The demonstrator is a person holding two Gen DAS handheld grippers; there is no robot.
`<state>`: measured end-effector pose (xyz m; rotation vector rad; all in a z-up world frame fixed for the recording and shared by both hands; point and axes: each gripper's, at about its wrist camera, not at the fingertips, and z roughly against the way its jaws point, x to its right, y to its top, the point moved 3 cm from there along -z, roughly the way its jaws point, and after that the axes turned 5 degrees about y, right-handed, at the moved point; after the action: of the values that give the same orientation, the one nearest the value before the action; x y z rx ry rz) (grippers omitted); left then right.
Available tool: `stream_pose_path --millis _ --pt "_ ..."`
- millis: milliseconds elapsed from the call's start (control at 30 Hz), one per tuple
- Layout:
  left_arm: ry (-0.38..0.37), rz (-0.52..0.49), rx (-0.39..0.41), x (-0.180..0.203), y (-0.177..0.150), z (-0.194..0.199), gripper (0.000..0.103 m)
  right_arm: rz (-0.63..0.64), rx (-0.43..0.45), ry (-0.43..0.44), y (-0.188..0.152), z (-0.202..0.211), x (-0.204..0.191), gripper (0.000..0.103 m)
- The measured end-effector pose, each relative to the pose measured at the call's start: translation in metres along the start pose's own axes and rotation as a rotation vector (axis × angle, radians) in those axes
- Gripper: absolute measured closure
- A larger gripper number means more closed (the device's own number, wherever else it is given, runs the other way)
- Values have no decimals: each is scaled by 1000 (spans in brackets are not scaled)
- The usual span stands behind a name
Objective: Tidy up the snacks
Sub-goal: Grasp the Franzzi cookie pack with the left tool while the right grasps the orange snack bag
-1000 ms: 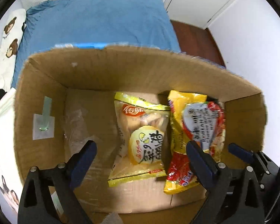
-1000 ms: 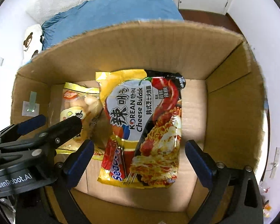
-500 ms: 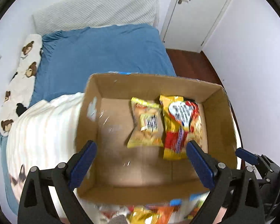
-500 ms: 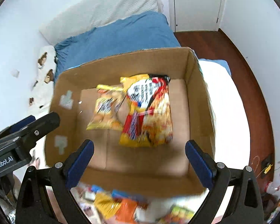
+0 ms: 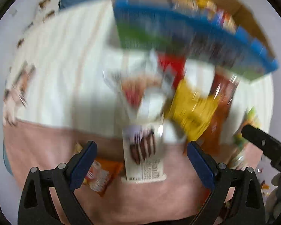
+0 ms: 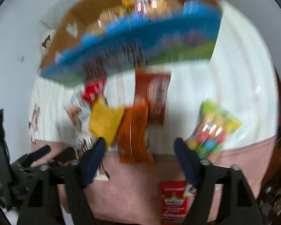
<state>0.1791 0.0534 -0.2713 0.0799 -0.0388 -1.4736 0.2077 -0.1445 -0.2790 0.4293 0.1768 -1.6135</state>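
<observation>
Both views are smeared by motion. The cardboard box [image 5: 196, 37] with a blue printed side stands at the top, and the same box [image 6: 140, 43] shows snack packets inside. My left gripper [image 5: 142, 161] is open above a white packet with dark sticks printed on it [image 5: 142, 150], holding nothing. My right gripper [image 6: 140, 159] has its jaws closing. An orange packet [image 6: 133, 131] lies on the blanket between them in the view, and the pads do not press it. A yellow packet [image 5: 193, 108] lies beside it, the same yellow packet [image 6: 105, 120] left of the orange one.
Loose snacks lie on a white striped blanket [image 5: 65, 65] and a pink blanket [image 6: 131, 193]: a colourful candy bag [image 6: 213, 131], a red packet [image 6: 173, 200], a brown packet [image 6: 155, 97] and an orange-and-white packet [image 5: 101, 174]. The other gripper's black body [image 5: 262, 146] shows at the right.
Both grippers pulled back out of the box and now hang over the loose snacks on the blanket in front of it. The right jaws stand narrower than before.
</observation>
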Motion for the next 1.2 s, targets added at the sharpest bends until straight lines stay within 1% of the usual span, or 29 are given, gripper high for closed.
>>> stream_pose_path --millis 67,133,167,200,267,333,367,400,433,500,567,767,867,900,1000,1067,1100,1200 --pt "26 -27 -35 7 -5 -24 5 4 -17 -13 -7 -20 -1 31" --pt "53 -49 -50 13 -5 -41 10 19 -21 -38 -10 -37 -5 31" --pt "64 -57 -58 16 -3 -49 22 27 -26 -41 -9 -44 -8 31" --pt "72 -59 -64 17 -1 -55 36 35 -38 -48 -9 -52 -11 31" --pt "71 -52 -77 18 2 -66 46 40 -60 -63 -9 -69 -16 31" --pt "73 -44 -62 18 5 -68 46 46 -91 -90 -10 -86 -17 32" --pt "73 -41 -56 18 6 -68 46 48 -93 -119 -11 -92 -15 37" --pt "73 -39 -54 19 6 -68 46 50 -87 -127 -12 -94 -14 43" --pt "74 -35 -51 19 5 -70 46 53 -81 -130 -14 -93 -12 47" --pt "69 -32 -52 17 -3 -69 46 58 -86 -127 -22 -87 -6 52" --pt "60 -28 -61 19 -10 -70 46 50 -108 -113 -34 -81 2 52" --pt "16 -36 -80 32 -29 -68 46 18 -189 -75 -80 -72 28 53" --pt "10 -50 -89 41 -35 -74 46 17 -207 -64 -93 -75 34 52" --pt "15 -51 -89 41 -33 -78 45 6 -203 -60 -94 -75 36 51" --pt "8 -38 -105 42 -26 -90 45 -28 -198 -36 -93 -84 38 39" --pt "7 -36 -105 44 -20 -95 45 -34 -195 -45 -91 -92 40 38" --pt "7 -37 -103 46 -25 -98 45 -24 -194 -58 -93 -95 40 37" --pt "10 -39 -94 47 -22 -109 45 -10 -182 -89 -97 -100 41 37"
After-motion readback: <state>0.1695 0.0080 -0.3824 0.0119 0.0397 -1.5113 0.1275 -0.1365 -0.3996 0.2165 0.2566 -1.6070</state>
